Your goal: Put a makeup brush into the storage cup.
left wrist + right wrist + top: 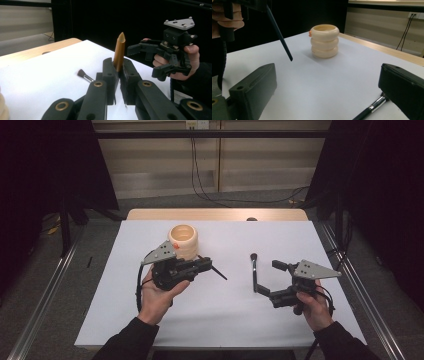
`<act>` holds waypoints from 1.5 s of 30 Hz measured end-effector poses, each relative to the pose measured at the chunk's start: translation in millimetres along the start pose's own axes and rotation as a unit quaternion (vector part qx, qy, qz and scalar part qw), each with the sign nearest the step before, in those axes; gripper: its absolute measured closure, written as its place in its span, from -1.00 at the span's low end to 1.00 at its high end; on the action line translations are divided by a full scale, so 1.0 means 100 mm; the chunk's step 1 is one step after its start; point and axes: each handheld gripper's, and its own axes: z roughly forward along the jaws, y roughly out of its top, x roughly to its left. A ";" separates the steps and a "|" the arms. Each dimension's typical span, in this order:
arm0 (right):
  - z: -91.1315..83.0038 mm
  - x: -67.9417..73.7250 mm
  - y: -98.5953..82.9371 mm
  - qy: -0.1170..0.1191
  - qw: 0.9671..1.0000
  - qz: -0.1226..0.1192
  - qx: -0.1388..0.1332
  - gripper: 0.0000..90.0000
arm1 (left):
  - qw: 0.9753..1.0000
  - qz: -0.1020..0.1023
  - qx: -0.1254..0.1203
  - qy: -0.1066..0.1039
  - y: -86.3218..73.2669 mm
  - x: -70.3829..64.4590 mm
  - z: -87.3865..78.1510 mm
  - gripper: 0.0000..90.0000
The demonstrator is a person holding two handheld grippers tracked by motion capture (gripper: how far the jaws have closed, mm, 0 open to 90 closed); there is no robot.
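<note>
A lab recording booth — black curtains (45,165), metal floor rails (40,292), white-topped table (225,320) and trailing cables (210,190).

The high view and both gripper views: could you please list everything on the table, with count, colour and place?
Ribbed holder: one, cream, far left of the white table.
Loose brush: one, black handle with dark bristles, lying right of centre by the open right jaw.
Held brush: one, its handle clamped between the left jaws.
Left gripper: one, black, in the left hand.
Right gripper: one, black, in the right hand.
</note>
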 end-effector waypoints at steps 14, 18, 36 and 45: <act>-0.21 -0.01 -0.15 -0.015 1.000 0.003 0.007 -0.95 | 1.000 -0.004 -0.003 0.022 0.00 0.11 -0.10 0.85; -0.28 -0.04 -0.20 -0.029 0.999 0.010 0.008 -0.95 | 0.999 0.001 -0.002 0.033 0.02 0.13 -0.14 0.85; -0.48 -0.07 -0.37 -0.055 0.998 0.015 0.013 -0.94 | 0.997 -0.002 -0.005 0.080 0.10 0.40 -0.27 0.85; -0.46 -0.07 -0.38 -0.050 0.998 0.016 0.016 -0.94 | 0.995 -0.002 -0.007 0.097 0.21 0.53 -0.30 0.85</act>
